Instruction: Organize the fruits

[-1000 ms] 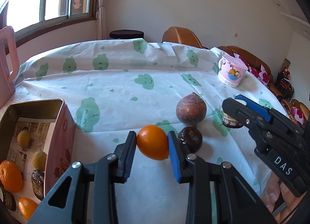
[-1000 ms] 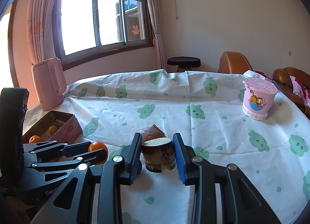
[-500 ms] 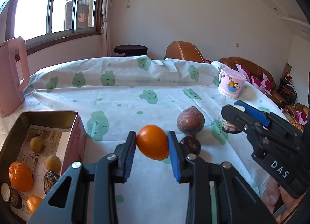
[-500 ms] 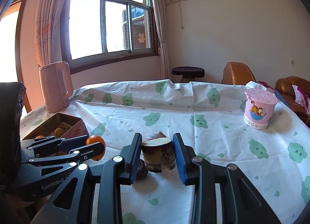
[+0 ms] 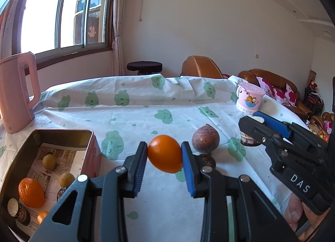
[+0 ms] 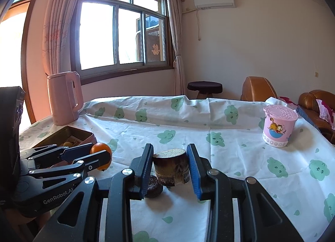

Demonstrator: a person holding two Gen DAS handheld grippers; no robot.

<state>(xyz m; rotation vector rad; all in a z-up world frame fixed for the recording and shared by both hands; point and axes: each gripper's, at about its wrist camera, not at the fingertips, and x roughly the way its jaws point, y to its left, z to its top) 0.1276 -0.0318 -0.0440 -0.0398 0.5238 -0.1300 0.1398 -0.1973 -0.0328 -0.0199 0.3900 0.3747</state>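
My left gripper (image 5: 164,154) is shut on an orange (image 5: 165,153) and holds it above the tablecloth, right of the open tin box (image 5: 62,133). The box holds another orange (image 5: 31,192), small yellow fruits and dark pieces. My right gripper (image 6: 170,165) is shut on a short dark sugarcane piece (image 6: 170,166), held above the table; it also shows in the left wrist view (image 5: 249,139). A brown pointed fruit (image 5: 205,139) and a small dark round fruit (image 5: 207,160) lie on the cloth behind the orange.
A pink kettle (image 5: 15,93) stands at the far left behind the box. A pink cartoon cup (image 5: 249,100) stands at the far right of the table. Brown chairs and a dark stool are beyond the table's far edge.
Both grippers have risen with their loads; the views now look higher across the table. The orange and sugarcane piece stay clamped.
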